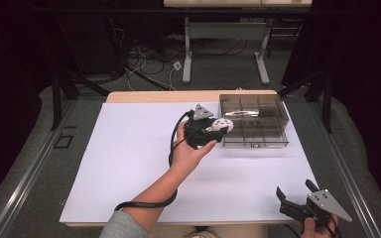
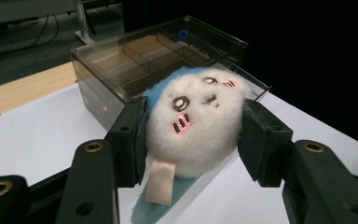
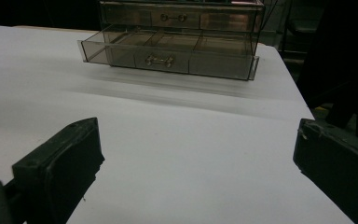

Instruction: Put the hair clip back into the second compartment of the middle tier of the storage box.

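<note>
Plush toy [image 2: 193, 123] is sitting clamped in the left gripper [image 1: 204, 130], held just at the near left corner of the smoky clear drawer box [image 1: 254, 120].

Both black jaws are pressing into the white fuzzy sides of the toy, whose stitched face is pointing up and whose blue back and satin tag [image 2: 161, 181] are showing below it in the left gripper view. The person's left hand [image 1: 188, 151] is reaching across the white table cover [image 1: 129, 163] toward the far right, where the box is standing with its lower drawer [image 3: 168, 53] pulled out toward the near side. The right gripper [image 1: 297, 196] is resting at the near right edge of the table, well apart from the box, its jaws spread wide and holding nothing.
</note>
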`<state>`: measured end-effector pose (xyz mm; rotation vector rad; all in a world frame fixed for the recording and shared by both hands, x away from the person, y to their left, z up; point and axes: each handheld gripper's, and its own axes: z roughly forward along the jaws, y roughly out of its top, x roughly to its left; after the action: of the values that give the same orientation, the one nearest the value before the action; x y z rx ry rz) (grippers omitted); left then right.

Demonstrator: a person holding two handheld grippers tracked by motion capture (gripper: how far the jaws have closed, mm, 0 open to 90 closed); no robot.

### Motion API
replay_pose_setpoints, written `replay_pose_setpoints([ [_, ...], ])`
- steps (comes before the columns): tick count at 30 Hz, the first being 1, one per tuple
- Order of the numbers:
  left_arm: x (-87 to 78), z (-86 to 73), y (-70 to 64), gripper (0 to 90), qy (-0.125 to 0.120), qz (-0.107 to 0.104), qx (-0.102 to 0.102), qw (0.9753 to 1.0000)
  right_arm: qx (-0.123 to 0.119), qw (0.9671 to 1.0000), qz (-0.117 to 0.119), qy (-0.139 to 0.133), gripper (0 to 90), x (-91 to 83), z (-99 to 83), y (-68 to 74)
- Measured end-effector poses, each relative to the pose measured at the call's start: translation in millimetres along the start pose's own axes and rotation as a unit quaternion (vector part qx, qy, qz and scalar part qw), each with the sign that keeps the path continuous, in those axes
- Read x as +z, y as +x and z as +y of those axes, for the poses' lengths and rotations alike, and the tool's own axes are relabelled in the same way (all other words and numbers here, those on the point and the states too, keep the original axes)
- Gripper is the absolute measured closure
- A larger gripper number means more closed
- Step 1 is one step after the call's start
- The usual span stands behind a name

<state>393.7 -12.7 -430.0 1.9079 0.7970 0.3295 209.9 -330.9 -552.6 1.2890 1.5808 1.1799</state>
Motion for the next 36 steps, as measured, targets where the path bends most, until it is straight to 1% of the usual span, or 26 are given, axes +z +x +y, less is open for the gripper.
replay_pose_setpoints([
  [1, 0.0, 0.0, 0.0, 47.4, 0.000, 0.000, 0.000, 1.0000, 0.000, 1.0000, 0.000, 0.000, 0.9, 0.0, 0.0, 0.0],
  [2, 2.1, 1.4, -1.5, 47.4, -0.001, 0.000, 0.000, 1.0000, 0.000, 1.0000, -0.001, 0.000, 0.8, 0.2, -0.1, 0.5],
  [3, 7.4, 3.9, -4.6, 47.4, 0.003, -0.004, -0.001, 1.0000, 0.001, 1.0000, 0.001, 0.000, 0.8, 0.5, -0.3, 1.6],
  [4, 7.4, 3.9, -4.6, 47.4, 0.003, -0.004, -0.001, 1.0000, 0.001, 1.0000, 0.001, 0.000, 0.8, 0.5, -0.3, 1.6],
  [5, 9.5, 4.9, -6.7, 47.4, 0.005, 0.000, 0.008, 1.0000, 0.000, 1.0000, 0.002, 0.004, 0.8, 0.2, 0.0, 1.7],
  [6, 12.2, 5.6, -8.6, 47.4, 0.008, 0.004, 0.011, 0.9999, -0.002, 1.0000, 0.000, 0.003, 0.8, 0.0, 0.2, 1.5],
  [7, 16.6, 7.3, -10.3, 47.3, 0.010, 0.001, 0.011, 0.9999, 0.000, 1.0000, 0.001, -0.003, 0.8, -0.2, 0.2, 0.8],
  [8, 16.6, 7.3, -10.3, 47.4, 0.010, 0.001, 0.011, 0.9999, 0.000, 1.0000, 0.001, -0.003, 0.8, -0.2, 0.2, 0.8],
  [9, 20.6, 9.5, -12.1, 47.4, 0.013, -0.002, 0.012, 0.9998, 0.002, 1.0000, 0.000, -0.005, 0.8, -0.4, 0.2, -0.1],
  [11, 21.8, 10.1, -12.9, 47.3, 0.011, -0.003, 0.014, 0.9998, 0.002, 1.0000, -0.001, -0.001, 0.8, -1.3, 0.4, -0.8],
  [12, 25.9, 11.7, -12.0, 47.3, 0.013, -0.002, 0.012, 0.9998, 0.005, 1.0000, 0.000, -0.006, 0.8, -1.0, 0.4, -1.6],
  [13, 25.9, 11.7, -12.0, 47.4, 0.013, -0.002, 0.012, 0.9998, 0.005, 1.0000, 0.000, -0.006, 0.8, -1.0, 0.4, -1.6],
  [14, 27.4, 12.2, -11.6, 47.4, 0.011, -0.004, 0.010, 0.9999, 0.005, 1.0000, 0.002, -0.004, 0.8, -1.7, 0.7, -1.8],
  [16, 30.9, 13.2, -9.9, 47.3, 0.012, 0.000, 0.004, 0.9999, 0.005, 1.0000, -0.001, -0.007, 0.8, -1.9, 0.9, -2.6],
  [17, 33.5, 14.3, -8.0, 47.3, 0.009, -0.001, 0.000, 1.0000, 0.009, 0.9999, 0.000, -0.008, 0.8, -2.4, 1.2, -2.5],
  [20, 36.4, 14.3, -7.0, 47.3, 0.007, 0.000, -0.001, 1.0000, 0.005, 0.9999, 0.002, -0.009, 0.8, -2.1, 1.2, -2.2],
  [21, 37.7, 14.2, -6.3, 47.3, 0.007, -0.006, -0.002, 1.0000, 0.004, 1.0000, 0.004, -0.008, 0.8, -2.0, 1.4, -1.5],
  [22, 39.6, 13.6, -6.6, 47.3, 0.006, -0.008, -0.005, 0.9999, 0.002, 1.0000, 0.003, -0.006, 0.8, -2.1, 1.6, -0.8],
  [23, 41.9, 12.9, -6.8, 47.3, 0.007, -0.004, -0.003, 1.0000, -0.001, 1.0000, 0.007, -0.005, 0.8, -1.6, 1.7, 0.4],
  [24, 47.3, 11.4, -8.6, 47.3, 0.018, -0.007, -0.007, 0.9998, 0.001, 1.0000, 0.006, -0.007, 0.8, -0.9, 1.8, 1.4],
  [25, 47.3, 11.4, -8.6, 47.2, 0.018, -0.007, -0.007, 0.9998, 0.001, 1.0000, 0.006, -0.007, 0.8, -0.9, 1.8, 1.4],
  [26, 50.2, 11.0, -9.4, 47.2, 0.018, -0.004, -0.006, 0.9998, -0.002, 0.9999, 0.006, -0.008, 0.8, -0.6, 1.9, 1.8],
  [29, 58.5, 10.5, -12.5, 47.3, 0.022, -0.005, -0.001, 0.9998, -0.007, 0.9999, 0.007, -0.003, 0.8, -1.3, 1.9, 1.9],
  [32, 67.6, 10.6, -14.9, 47.2, 0.027, -0.006, 0.007, 0.9996, 0.000, 0.9999, 0.008, -0.008, 0.8, 0.5, 1.3, 0.6],
  [33, 72.6, 9.9, -16.3, 47.1, 0.031, -0.010, 0.004, 0.9995, 0.001, 1.0000, 0.005, -0.005, 0.8, 0.2, 1.3, -0.2],
  [36, 76.0, 9.1, -17.6, 47.0, 0.034, -0.007, 0.009, 0.9993, -0.001, 1.0000, 0.007, -0.006, 0.8, -0.8, 1.4, -0.5],
])
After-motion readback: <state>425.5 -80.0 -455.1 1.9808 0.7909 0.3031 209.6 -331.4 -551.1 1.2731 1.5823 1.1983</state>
